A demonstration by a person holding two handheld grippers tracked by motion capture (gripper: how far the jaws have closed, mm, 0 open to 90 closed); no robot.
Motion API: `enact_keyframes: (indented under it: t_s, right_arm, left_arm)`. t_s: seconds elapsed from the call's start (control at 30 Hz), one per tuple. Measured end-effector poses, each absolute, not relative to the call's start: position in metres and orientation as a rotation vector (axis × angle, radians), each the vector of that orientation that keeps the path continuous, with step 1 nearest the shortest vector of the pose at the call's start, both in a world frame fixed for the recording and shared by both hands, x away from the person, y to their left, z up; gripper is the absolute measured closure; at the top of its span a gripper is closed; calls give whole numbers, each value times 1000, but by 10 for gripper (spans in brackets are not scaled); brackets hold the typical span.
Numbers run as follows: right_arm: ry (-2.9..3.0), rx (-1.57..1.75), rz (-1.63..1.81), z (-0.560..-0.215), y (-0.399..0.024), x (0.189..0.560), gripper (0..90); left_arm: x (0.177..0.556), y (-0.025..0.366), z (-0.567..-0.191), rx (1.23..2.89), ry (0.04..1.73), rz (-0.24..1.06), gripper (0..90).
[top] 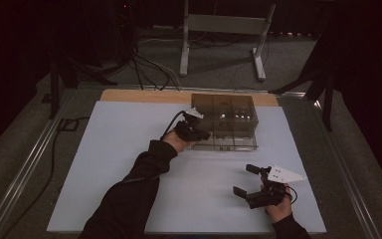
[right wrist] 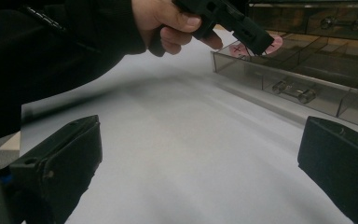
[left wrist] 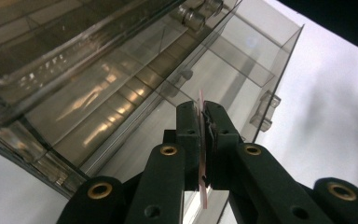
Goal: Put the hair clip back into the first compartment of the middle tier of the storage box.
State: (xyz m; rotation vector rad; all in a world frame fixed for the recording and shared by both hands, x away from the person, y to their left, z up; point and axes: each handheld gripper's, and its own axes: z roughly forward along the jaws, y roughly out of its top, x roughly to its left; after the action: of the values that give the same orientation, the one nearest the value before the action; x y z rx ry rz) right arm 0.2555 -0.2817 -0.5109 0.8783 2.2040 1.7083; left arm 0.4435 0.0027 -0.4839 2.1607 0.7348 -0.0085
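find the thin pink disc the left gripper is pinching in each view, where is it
high view: too small to make out, hidden at the left gripper tip by the box.
left gripper view: pink disc edge-on, lower centre, clamped between the jaws.
right gripper view: top right, behind the jaw tips, over an open drawer.
shared landmark: the smoky clear drawer box.

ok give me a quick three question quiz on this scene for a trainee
1. True or false: the left gripper is shut on a thin pink disc.
2. Where is that disc? A) flat on the white sheet B) over an open drawer of the clear box C) in the right gripper
3. How do the jaws of the right gripper stand?

Key
1. True
2. B
3. Open, with nothing between them, over the white sheet
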Motion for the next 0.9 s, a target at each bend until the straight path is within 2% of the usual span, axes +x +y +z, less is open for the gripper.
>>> enact_keyframes:
  t_s: [0.2, 0.53, 0.77, 0.8, 0.87, 0.9]
  right_arm:
    - [2208, 874, 1703, -511, -281, 255, 0]
    - [2206, 873, 1704, -510, -282, 255, 0]
    - [2207, 871, 1706, -510, -282, 255, 0]
    - [2213, 868, 1700, -510, -282, 255, 0]
    - [2208, 869, 1704, -510, -282, 255, 0]
    - [2206, 872, 1707, -510, -282, 256, 0]
  left_arm:
    - [444, 0, -482, 2184, 769, 6, 870]
    - [447, -4, -481, 2201, 840, -41, 870]
    - [447, -7, -477, 2196, 843, -11, 868]
    - [447, -8, -476, 2197, 844, 4, 817]
    - [447, -7, -474, 2176, 855, 13, 812]
    - [447, -6, -472, 2170, 858, 18, 775]
